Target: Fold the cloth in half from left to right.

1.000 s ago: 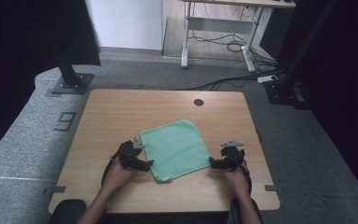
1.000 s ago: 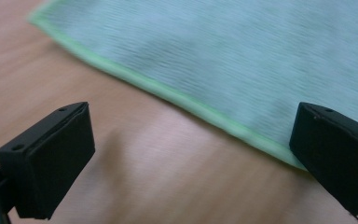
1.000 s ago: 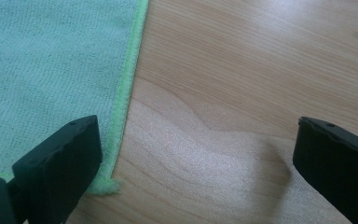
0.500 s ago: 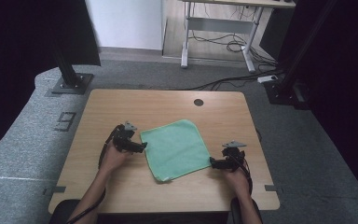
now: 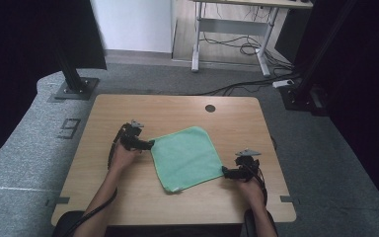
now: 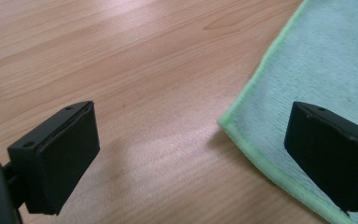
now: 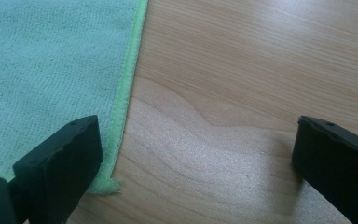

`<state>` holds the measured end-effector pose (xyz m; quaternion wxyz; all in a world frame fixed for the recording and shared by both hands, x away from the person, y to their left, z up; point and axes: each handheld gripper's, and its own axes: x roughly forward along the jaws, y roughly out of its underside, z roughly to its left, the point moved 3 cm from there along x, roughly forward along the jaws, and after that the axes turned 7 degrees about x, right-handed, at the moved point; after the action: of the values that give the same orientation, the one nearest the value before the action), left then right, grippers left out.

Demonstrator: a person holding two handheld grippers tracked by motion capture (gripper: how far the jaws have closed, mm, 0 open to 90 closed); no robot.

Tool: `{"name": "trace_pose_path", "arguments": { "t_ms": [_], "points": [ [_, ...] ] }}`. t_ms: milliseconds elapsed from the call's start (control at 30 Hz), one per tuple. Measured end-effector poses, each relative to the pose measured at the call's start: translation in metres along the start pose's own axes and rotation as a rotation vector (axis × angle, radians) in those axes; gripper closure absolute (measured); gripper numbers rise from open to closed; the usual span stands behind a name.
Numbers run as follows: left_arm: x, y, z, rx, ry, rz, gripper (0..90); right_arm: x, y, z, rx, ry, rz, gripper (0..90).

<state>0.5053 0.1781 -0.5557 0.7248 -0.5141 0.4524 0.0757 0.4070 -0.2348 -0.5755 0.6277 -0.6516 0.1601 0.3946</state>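
Observation:
A green cloth [image 5: 186, 157] lies flat on the wooden table [image 5: 177, 111], turned a little like a diamond. My left gripper [image 5: 150, 144] is at the cloth's left corner, open; in the left gripper view that corner [image 6: 228, 123] lies between the jaws, with one jaw over the cloth [image 6: 326, 60]. My right gripper [image 5: 224, 172] is open at the cloth's right corner. In the right gripper view the corner [image 7: 105, 185] sits by the left jaw, and the cloth's hem [image 7: 128, 79] runs up the frame. Nothing is gripped.
A round cable hole [image 5: 210, 107] sits near the table's far edge. Black stand feet [image 5: 74, 88] rest on the grey floor at the back left, another [image 5: 301, 96] at the back right. A desk frame [image 5: 227, 34] with cables stands beyond.
My left gripper has moved away from me and slightly left, from the cloth's near-left edge up to its left corner. The right gripper has hardly moved. The cloth lies as before.

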Motion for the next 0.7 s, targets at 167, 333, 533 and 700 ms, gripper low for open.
{"name": "trace_pose_path", "arguments": {
  "t_ms": [167,333,533,700],
  "points": [
    [0.010,0.003,0.003,-0.016,-0.019,0.022,3.0,0.000,0.000,0.000,0.000,0.001,-0.002,1.2],
    [0.014,0.006,0.002,-0.018,-0.034,0.022,1.8,0.000,0.000,0.000,0.000,0.001,-0.002,1.0],
    [0.014,0.007,0.002,-0.016,-0.026,0.014,2.5,0.001,-0.001,0.000,-0.004,-0.002,-0.001,1.0],
    [0.014,0.007,0.002,-0.017,-0.026,0.014,3.2,-0.002,-0.004,0.003,-0.034,0.006,0.012,3.3]
  ]
}}
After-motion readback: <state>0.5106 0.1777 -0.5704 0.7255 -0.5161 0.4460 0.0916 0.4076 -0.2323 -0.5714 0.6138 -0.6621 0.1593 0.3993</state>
